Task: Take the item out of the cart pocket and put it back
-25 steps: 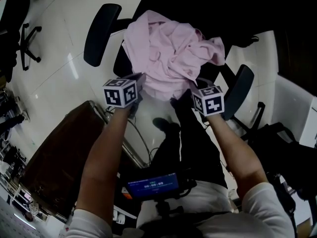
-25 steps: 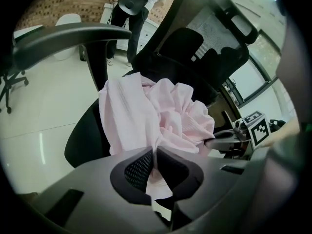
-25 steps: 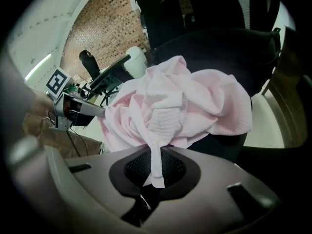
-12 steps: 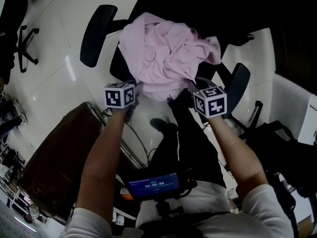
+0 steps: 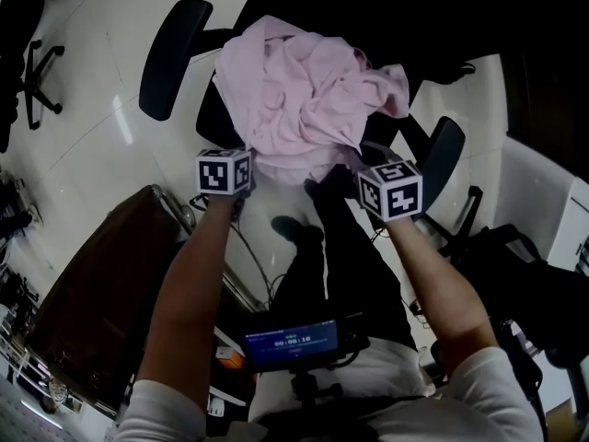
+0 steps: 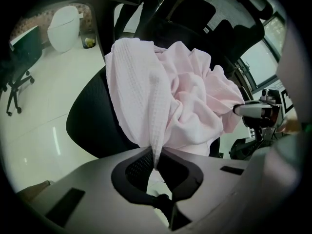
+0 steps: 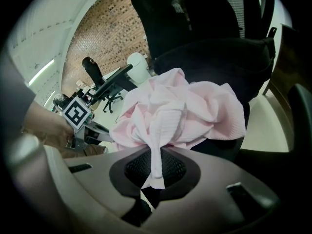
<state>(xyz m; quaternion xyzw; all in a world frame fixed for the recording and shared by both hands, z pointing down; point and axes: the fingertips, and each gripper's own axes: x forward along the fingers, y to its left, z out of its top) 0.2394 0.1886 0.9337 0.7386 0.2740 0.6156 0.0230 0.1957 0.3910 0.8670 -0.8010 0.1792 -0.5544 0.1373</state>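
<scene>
at 8 o'clock in the head view, against the pale floor (image 5: 92, 109): a brown bag (image 5: 101, 293) with a metal rail along its near edge, well apart from the cloth. at 11 o'clock: a black office chair (image 5: 170, 58), one armrest out at each side. heaped over its seat, at 12 o'clock: the pink cloth (image 5: 304, 90), waffle-textured and crumpled into deep folds.

at the heap's 7 o'clock: the left tool (image 6: 156, 165), jaws just closed and now pinched narrow on a thin hanging fold of the cloth, with the fold running straight up from the pinch into the heap. at the heap's 5 o'clock: the right tool (image 7: 155, 165), jaws likewise narrow, clamped on another fold, with a short tail of fabric poking out behind the pinch.

both tools tilted steeply down, marker cubes on top, forearms running back toward 6 o'clock. in the left gripper view, at 3 o'clock: the right tool at the cloth's far edge. in the right gripper view, at 9 o'clock: the left tool's cube beside the heap. at 6 o'clock in the head view: a small lit screen (image 5: 293, 343) close to the person's body.
</scene>
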